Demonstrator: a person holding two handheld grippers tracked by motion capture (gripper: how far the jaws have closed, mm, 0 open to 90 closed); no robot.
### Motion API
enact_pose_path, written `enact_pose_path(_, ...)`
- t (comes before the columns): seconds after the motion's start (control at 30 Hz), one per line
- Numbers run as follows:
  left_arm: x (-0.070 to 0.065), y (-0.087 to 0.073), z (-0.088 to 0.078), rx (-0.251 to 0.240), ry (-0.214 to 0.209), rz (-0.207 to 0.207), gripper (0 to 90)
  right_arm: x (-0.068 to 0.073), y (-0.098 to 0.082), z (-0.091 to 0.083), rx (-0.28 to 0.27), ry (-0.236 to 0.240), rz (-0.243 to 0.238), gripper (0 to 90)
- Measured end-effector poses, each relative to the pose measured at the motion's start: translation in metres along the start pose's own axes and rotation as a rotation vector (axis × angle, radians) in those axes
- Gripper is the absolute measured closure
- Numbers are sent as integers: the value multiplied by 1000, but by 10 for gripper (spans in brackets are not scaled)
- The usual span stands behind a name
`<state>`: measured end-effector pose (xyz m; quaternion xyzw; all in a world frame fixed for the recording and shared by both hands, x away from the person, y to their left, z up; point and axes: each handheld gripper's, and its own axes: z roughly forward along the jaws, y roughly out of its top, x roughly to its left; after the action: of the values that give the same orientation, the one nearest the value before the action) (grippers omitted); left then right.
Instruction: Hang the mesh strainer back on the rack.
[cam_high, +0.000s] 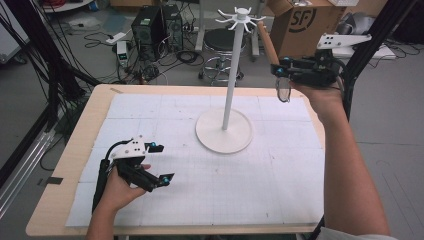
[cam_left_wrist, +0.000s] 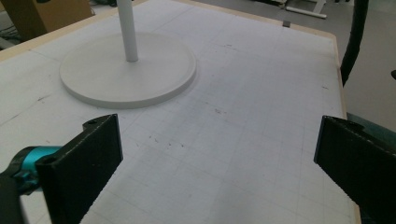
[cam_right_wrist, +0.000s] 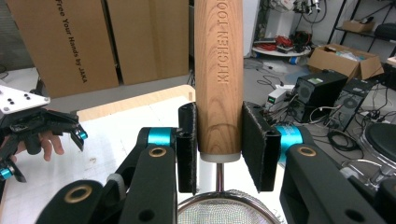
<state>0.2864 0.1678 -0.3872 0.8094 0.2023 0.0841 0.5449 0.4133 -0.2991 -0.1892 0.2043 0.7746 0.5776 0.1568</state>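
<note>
Strainer (cam_high: 282, 90), with its wooden handle (cam_high: 267, 42) and round mesh bowl, is held in the air above the far right corner of the surface (cam_high: 60, 170), close to the top of the white stand (cam_high: 235, 65).

Largest of all, the surface is seen as a pale wooden board covered by a white gridded mat (cam_high: 210, 180). On the mat, toward the far side, the stand is set on a round flat base (cam_high: 223, 131), from which a slim pole rises to a ring of small hooks (cam_high: 241, 16).

Next, the right claw (cam_high: 280, 67) is seen raised at the right, held by the person's right hand, with its black pads pressed on either side of the wooden handle just above the metal collar. In the right gripper view the handle (cam_right_wrist: 218, 70) is seen upright between the two pads (cam_right_wrist: 187, 140), lettering is stamped into the wood, and the mesh bowl (cam_right_wrist: 224, 212) is seen below.

The left claw (cam_high: 161, 162) is rested low at the near left of the mat, well apart from the stand. Its jaws are spread wide, and nothing is seen between them but the bare mat (cam_left_wrist: 224, 154).
</note>
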Motion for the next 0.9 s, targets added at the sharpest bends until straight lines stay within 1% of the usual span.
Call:
enact_pose_path(0.1, -1, -1, 2, 5, -5, -9, 17, 1, 0, 5, 10, 2, 5, 687)
enact_pose_path(0.13, -1, -1, 3, 8, -3, -7, 17, 2, 0, 6, 14, 1, 5, 686)
enact_pose_path(0.17, 0, -1, 4, 16, -4, 4, 17, 2, 0, 7, 19, -2, 6, 687)
enact_pose_path(0.37, -1, -1, 4, 7, -6, -5, 17, 4, -1, 16, 46, -9, 7, 687)
enact_pose_path(0.47, -1, -1, 5, 19, -7, 2, 17, 5, 0, 21, 52, -10, 7, 686)
enact_pose_path(0.53, -1, -1, 6, 15, -8, -3, 17, 6, 0, 24, 59, -9, 11, 687)
enact_pose_path(0.57, -1, -1, 5, 25, -9, 3, 17, 6, 0, 24, 59, -9, 11, 687)
enact_pose_path(0.6, -2, -1, 6, 24, -10, -3, 17, 8, 1, 28, 65, -15, 8, 686)
enact_pose_path(0.63, -1, -2, 6, 28, -7, 2, 17, 9, 2, 30, 72, -19, 6, 685)
enact_pose_path(0.67, -1, -2, 6, 28, -7, 2, 17, 11, 3, 32, 76, -18, -2, 684)
enact_pose_path(0.73, 0, -3, 6, 30, -8, -1, 17, 15, 5, 35, 93, -30, -14, 683)
enact_pose_path(0.87, -1, -3, 7, 25, -9, -12, 17, 16, 9, 39, 115, -47, -13, 683)
enact_pose_path(0.9, 0, -3, 7, 27, -11, -2, 17, 15, 9, 39, 117, -49, -14, 683)
